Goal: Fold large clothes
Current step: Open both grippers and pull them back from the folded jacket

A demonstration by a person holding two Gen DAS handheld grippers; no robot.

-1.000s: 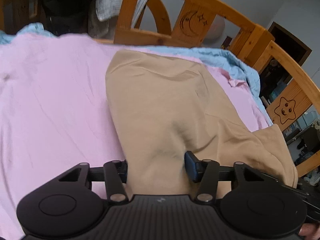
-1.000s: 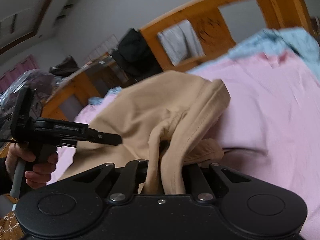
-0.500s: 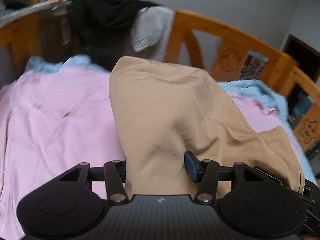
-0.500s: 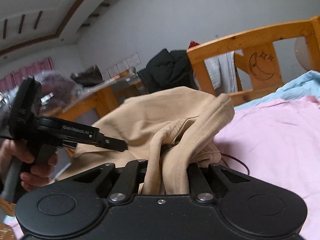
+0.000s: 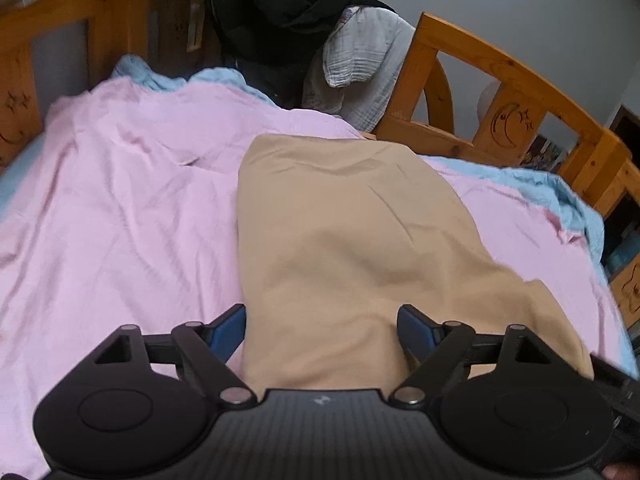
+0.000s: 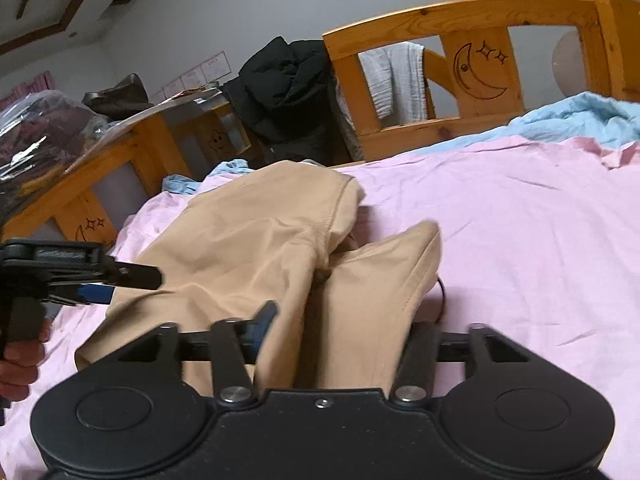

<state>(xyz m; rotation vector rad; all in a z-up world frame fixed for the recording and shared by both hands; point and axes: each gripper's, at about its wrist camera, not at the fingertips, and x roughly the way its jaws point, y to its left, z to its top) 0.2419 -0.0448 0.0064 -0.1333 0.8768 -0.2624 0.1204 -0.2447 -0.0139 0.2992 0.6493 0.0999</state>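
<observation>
Nearest in the left wrist view, the left hand-held gripper (image 5: pixel 320 330) has its blue-tipped fingers (image 5: pixel 228 328) spread wide apart, with the near end of the tan garment (image 5: pixel 344 248) lying loosely between them; nothing is clamped. In the right wrist view the right hand-held gripper (image 6: pixel 340 332) is likewise spread, its two fingers standing either side of a bunched, doubled part of the same tan garment (image 6: pixel 256 240), the cloth resting between them rather than pinched.

The garment lies on the pink sheet (image 5: pixel 120 216) of the bed, directly ahead of both grippers. Its long axis runs straight away from the left gripper toward the wooden headboard (image 5: pixel 500 92), the far end squared off and fairly flat. From the right gripper it stretches forward and to the left, with a folded lobe (image 6: pixel 396 264) just ahead on the right. Both grippers sit at the near end, so neither is clearly closer; the left lines up better with the long axis.

The next move probably calls for closing on that near edge and carrying it along this axis toward the far end. Beyond, dark clothes (image 5: pixel 280 4) hang over the bed frame.
</observation>
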